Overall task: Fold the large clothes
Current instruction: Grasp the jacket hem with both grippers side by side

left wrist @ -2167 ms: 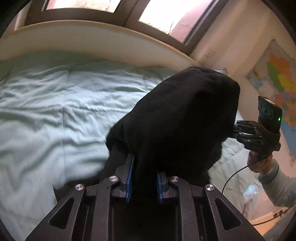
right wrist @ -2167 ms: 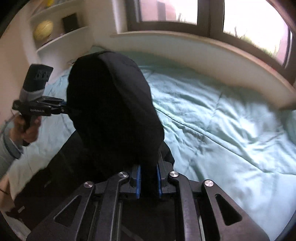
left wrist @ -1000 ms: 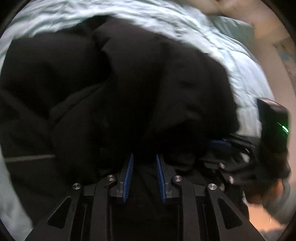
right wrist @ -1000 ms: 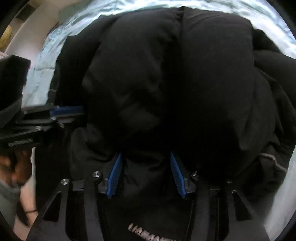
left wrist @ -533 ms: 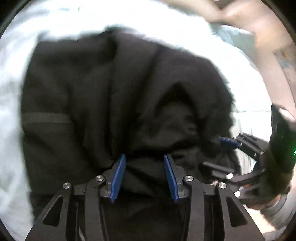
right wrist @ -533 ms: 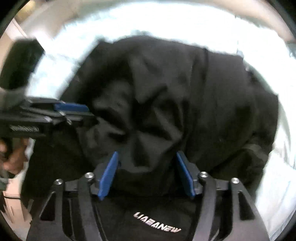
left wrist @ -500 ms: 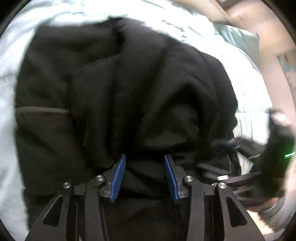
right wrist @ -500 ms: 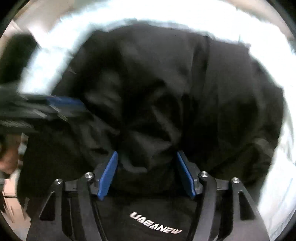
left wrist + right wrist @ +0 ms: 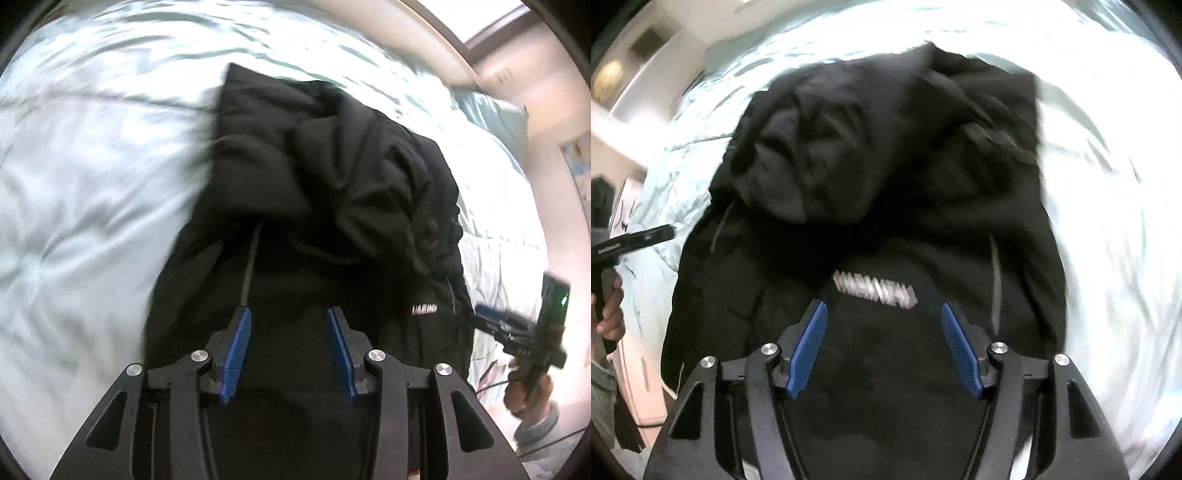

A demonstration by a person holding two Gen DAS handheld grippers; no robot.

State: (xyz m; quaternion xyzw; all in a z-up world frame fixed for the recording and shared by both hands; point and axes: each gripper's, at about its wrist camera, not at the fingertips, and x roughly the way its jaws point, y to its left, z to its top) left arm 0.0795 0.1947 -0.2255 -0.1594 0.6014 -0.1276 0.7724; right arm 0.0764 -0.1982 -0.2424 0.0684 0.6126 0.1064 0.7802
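Observation:
A large black padded jacket [image 9: 332,177] lies bunched on the pale green bed; it also fills the right wrist view [image 9: 886,166], with a white logo [image 9: 875,290] near my jaws. My left gripper [image 9: 288,314] is open and empty, hovering above the jacket's near edge. My right gripper [image 9: 882,310] is open wide and empty, also above the jacket. The right gripper shows at the right edge of the left wrist view [image 9: 517,328]; the left gripper shows at the left edge of the right wrist view [image 9: 635,240].
The pale green quilt [image 9: 85,184] spreads around the jacket and to the right in the right wrist view [image 9: 1115,221]. A pillow [image 9: 491,114] lies at the far right by the wall. A shelf [image 9: 624,74] stands at far left.
Both grippers let go of the jacket after laying it on the bed, opened wider and pulled back and up. The jacket now lies still, further from both cameras.

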